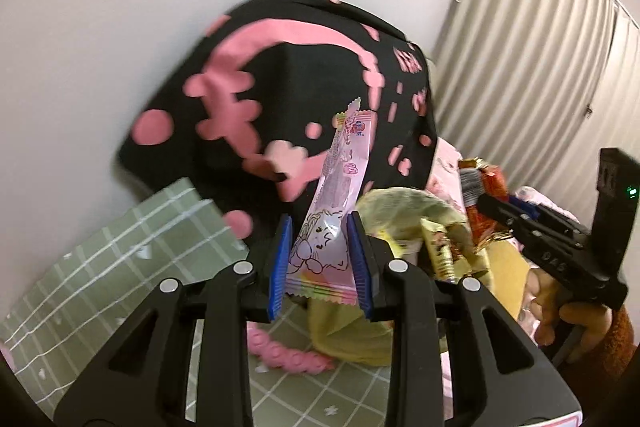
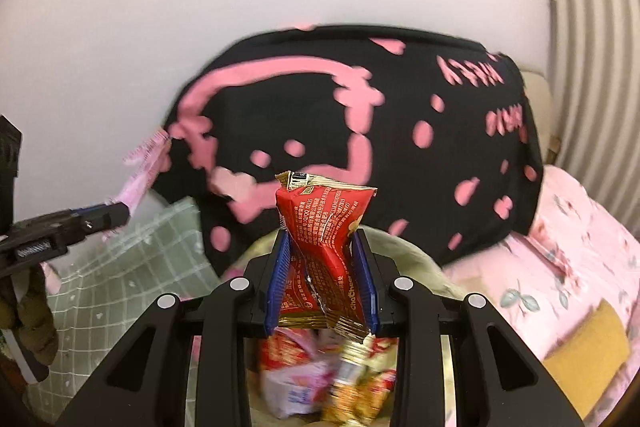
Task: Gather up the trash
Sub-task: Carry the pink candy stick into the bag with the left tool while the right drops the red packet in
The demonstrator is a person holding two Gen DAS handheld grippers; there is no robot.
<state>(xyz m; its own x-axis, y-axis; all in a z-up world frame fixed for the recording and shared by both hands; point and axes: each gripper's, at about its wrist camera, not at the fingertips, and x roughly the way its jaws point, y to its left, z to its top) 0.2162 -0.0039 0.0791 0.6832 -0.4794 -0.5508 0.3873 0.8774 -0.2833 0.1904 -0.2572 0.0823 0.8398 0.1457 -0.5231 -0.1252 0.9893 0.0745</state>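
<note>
My left gripper (image 1: 320,231) is shut on a long pink snack wrapper (image 1: 336,211) with a cartoon print, which stands up between the blue pads. My right gripper (image 2: 322,251) is shut on a crumpled red snack wrapper (image 2: 324,227). Below the right gripper lies a pile of several wrappers (image 2: 320,383) inside a yellowish bag (image 1: 352,339). The right gripper (image 1: 476,195) shows at the right of the left wrist view, over the bag. The left gripper (image 2: 120,211) with the pink wrapper (image 2: 140,167) shows at the left of the right wrist view.
A black garment with pink print (image 1: 280,99) (image 2: 360,139) stands behind both grippers against a white wall. A green checked cloth (image 1: 120,259) lies at left. Pink floral bedding (image 2: 568,259) and a yellow item (image 2: 588,359) lie at right. Curtains (image 1: 540,47) hang at right.
</note>
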